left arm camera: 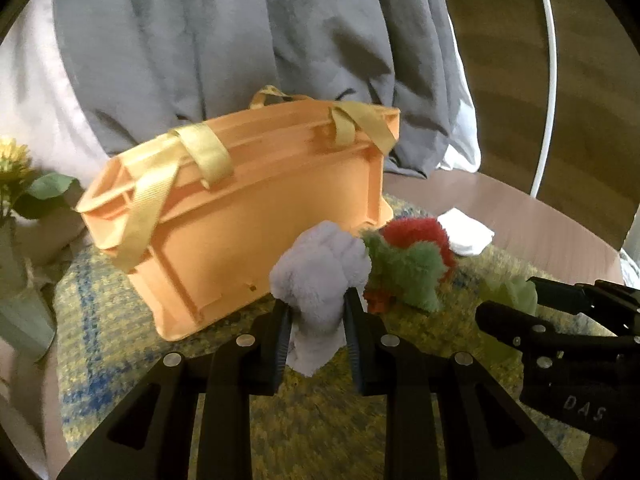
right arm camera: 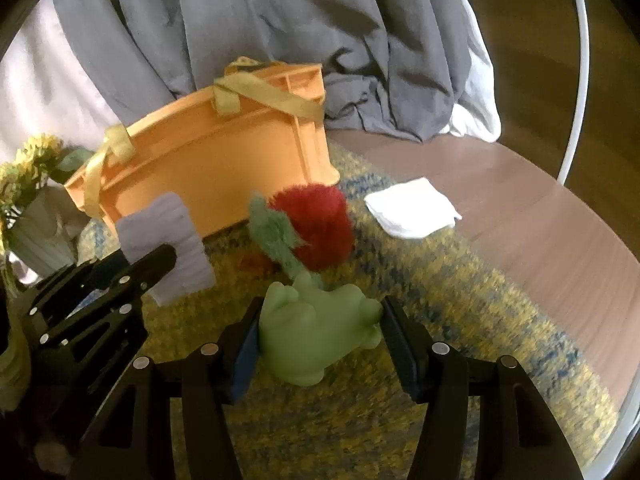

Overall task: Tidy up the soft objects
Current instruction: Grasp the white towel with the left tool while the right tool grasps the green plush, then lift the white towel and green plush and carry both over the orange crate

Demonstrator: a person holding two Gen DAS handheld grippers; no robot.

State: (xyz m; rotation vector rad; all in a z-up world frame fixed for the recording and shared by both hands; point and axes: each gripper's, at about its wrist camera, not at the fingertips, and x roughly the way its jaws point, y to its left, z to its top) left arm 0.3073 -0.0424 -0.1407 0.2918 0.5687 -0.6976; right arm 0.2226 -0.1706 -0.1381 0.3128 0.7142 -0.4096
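My left gripper [left arm camera: 316, 312] is shut on a lilac fuzzy cloth [left arm camera: 320, 276], held just in front of the orange crate [left arm camera: 240, 216] with yellow strap handles. My right gripper [right arm camera: 320, 336] is shut on a green squishy toy [right arm camera: 316, 332] above the rug. A red and green plush strawberry [right arm camera: 308, 228] lies on the rug between the grippers and the crate; it also shows in the left wrist view [left arm camera: 408, 260]. The lilac cloth [right arm camera: 168, 248] and left gripper [right arm camera: 132, 276] show at the left of the right wrist view.
A yellow and blue rug [right arm camera: 400, 400] covers the round wooden table [right arm camera: 540, 240]. A folded white cloth [right arm camera: 412, 208] lies at the rug's right edge. A vase of yellow flowers [right arm camera: 36, 200] stands left. Grey and white bedding [right arm camera: 280, 20] hangs behind the crate.
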